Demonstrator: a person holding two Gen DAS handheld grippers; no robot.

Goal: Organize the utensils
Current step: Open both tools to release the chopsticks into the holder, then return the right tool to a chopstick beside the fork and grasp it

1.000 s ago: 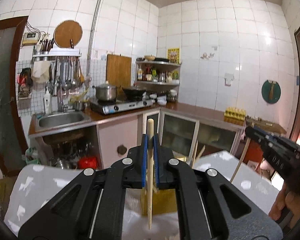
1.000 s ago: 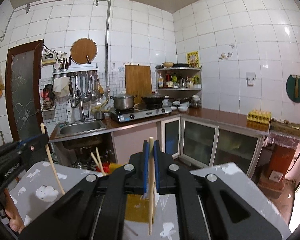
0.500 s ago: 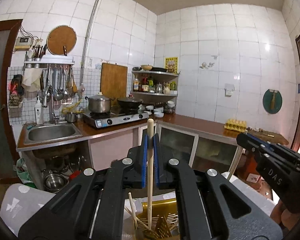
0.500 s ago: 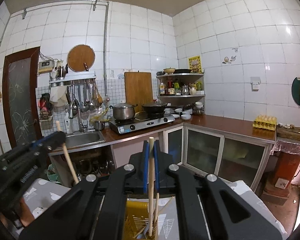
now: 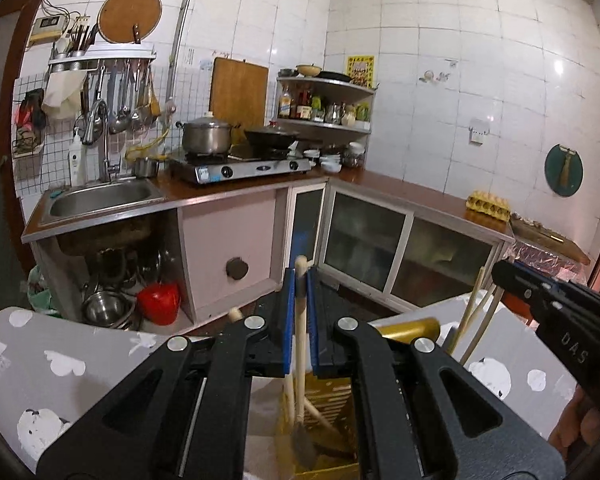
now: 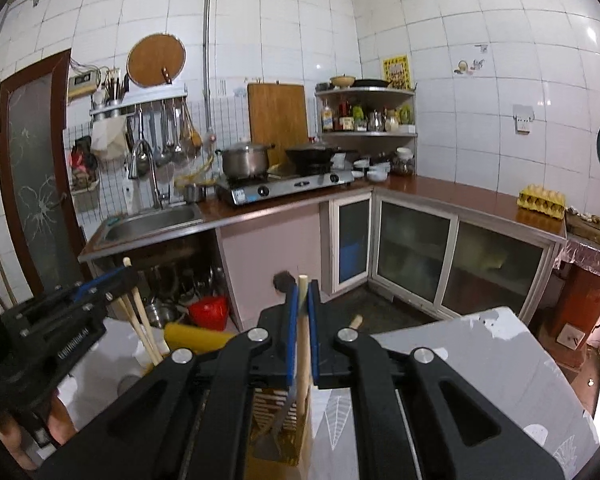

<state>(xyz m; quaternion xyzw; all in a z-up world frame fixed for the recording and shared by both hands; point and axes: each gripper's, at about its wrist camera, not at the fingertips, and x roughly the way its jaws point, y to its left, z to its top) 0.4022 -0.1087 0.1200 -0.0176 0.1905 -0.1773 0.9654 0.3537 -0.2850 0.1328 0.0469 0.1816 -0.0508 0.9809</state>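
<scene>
Left wrist view first: our left gripper [image 5: 299, 330] is closed on a wooden utensil handle [image 5: 300, 344] that stands upright between the blue pads [image 5: 287, 326], its lower end down inside the yellow utensil holder [image 5: 328, 396]. That holder stands on the grey patterned table [image 5: 60, 360], and other wooden handles lean in it beside ours. To the right of the holder we see our right gripper [image 5: 556, 300] above two pale sticks.

Right wrist view: our right gripper [image 6: 303, 334] clamps a second wooden handle [image 6: 303, 344], upright, reaching down into the same holder [image 6: 278, 412]. Left of the holder, our left gripper [image 6: 104, 284] shows above leaning handles.
</scene>
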